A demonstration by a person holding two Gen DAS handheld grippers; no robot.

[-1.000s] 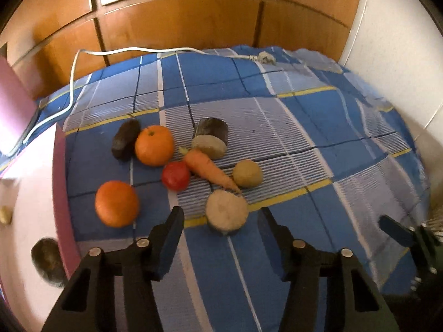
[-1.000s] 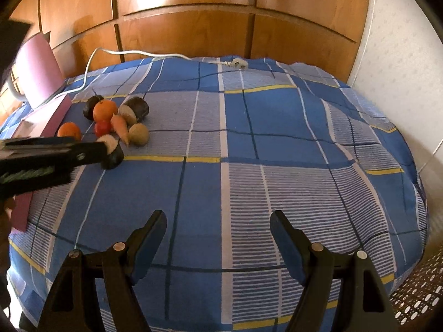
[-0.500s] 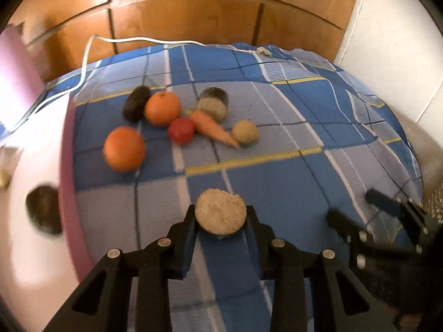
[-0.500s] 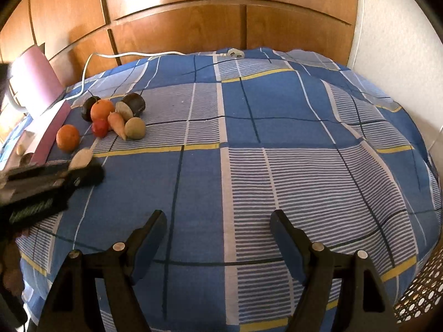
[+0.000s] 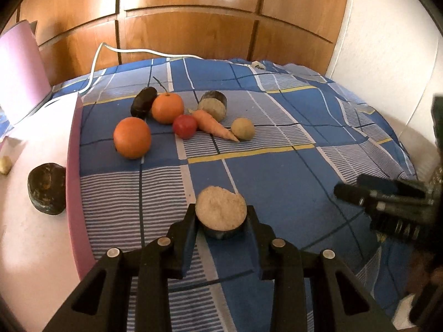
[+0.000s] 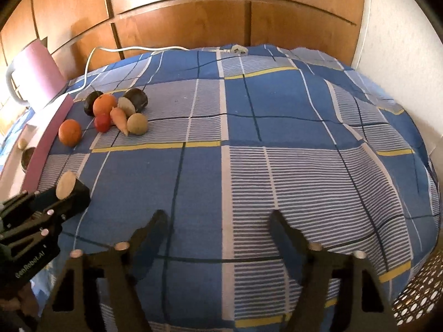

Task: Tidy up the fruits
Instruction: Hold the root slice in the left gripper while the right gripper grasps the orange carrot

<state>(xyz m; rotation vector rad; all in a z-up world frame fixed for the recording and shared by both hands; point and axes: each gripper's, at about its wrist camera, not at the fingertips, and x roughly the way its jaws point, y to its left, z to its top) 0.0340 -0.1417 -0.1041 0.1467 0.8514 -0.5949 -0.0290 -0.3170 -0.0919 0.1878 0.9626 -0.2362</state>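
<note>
- Left wrist view: left gripper (image 5: 220, 215) clenched on a dark-skinned halved fruit with a pale tan cut face (image 5: 220, 207), both pads against its sides.
- Cut face points up and toward the camera; no clear long axis, piece is round.
- Ahead of the jaws on the blue checked bedspread (image 5: 277, 171): an orange carrot (image 5: 214, 125), tip pointing right.
- Right wrist view: right gripper (image 6: 218, 220) released, jaws have just been closing, only bedspread between them.
- Held fruit sits left of these jaws.
</note>
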